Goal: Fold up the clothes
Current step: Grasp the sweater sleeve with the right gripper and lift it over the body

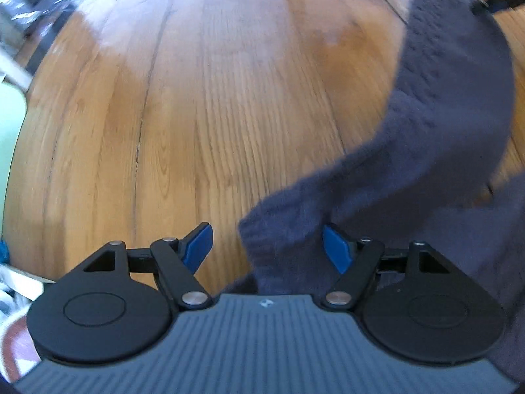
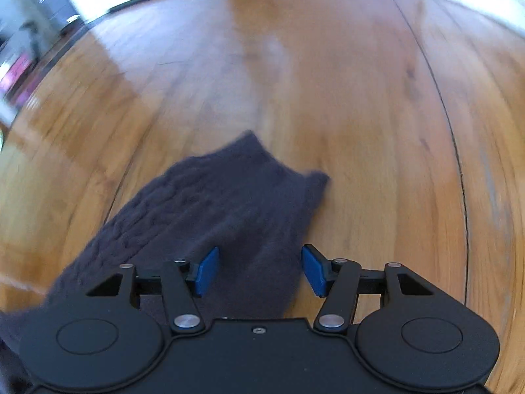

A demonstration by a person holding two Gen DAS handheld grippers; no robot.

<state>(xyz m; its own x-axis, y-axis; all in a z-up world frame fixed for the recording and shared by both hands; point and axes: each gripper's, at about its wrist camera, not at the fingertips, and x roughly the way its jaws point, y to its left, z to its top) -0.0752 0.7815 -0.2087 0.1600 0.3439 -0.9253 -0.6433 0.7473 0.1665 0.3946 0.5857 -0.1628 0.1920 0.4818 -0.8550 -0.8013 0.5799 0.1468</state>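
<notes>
— On the desk (image 2: 361, 98) lies a dark sweater (image 2: 229, 203). Is it folded?
— Not yet. It looks bunched up, so nearly all the folding is left.
— Does the left gripper (image 1: 267, 246) hold it?
— No. It is wide open, with the sweater's edge between its pads.
— And the right gripper (image 2: 261, 271)?
— Open too, sweater between its pads, not pinched.

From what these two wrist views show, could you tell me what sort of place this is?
Probably a room in a home. A wide wooden table of glossy planks carries a dark knitted sweater, and blurred furniture stands beyond the table's edge. Nothing suggests a workshop or a lab.
</notes>
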